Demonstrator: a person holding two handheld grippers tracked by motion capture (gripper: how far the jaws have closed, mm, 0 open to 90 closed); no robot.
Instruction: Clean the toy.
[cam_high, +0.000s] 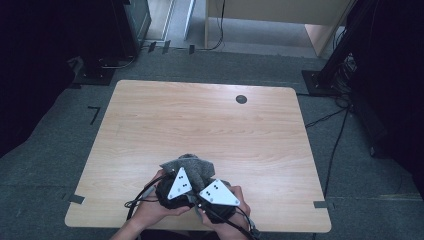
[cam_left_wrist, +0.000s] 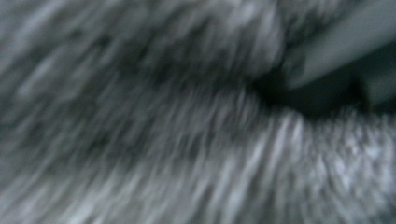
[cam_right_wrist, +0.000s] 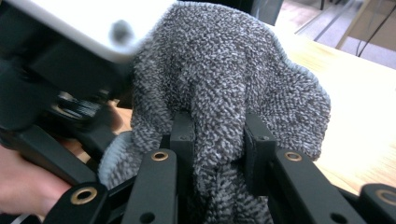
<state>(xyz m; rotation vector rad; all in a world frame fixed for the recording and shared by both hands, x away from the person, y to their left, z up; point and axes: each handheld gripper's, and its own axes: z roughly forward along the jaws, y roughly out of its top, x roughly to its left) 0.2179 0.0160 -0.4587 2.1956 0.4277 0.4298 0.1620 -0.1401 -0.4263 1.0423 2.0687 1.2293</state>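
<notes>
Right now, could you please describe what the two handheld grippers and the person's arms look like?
Both the left gripper and the right gripper are black, each topped by a grey three-cornered plate with small dark dots. Black cables trail back from them. In the right gripper view the jaws are matte black bars with brass-coloured rivet rings. The forearms are bare, with no sleeves in view.

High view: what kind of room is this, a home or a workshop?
Probably a lab or test room, not a home: a bare wooden table stands on grey carpet marked with tape, cables trail over the floor, and dark equipment stands surround it.
</notes>
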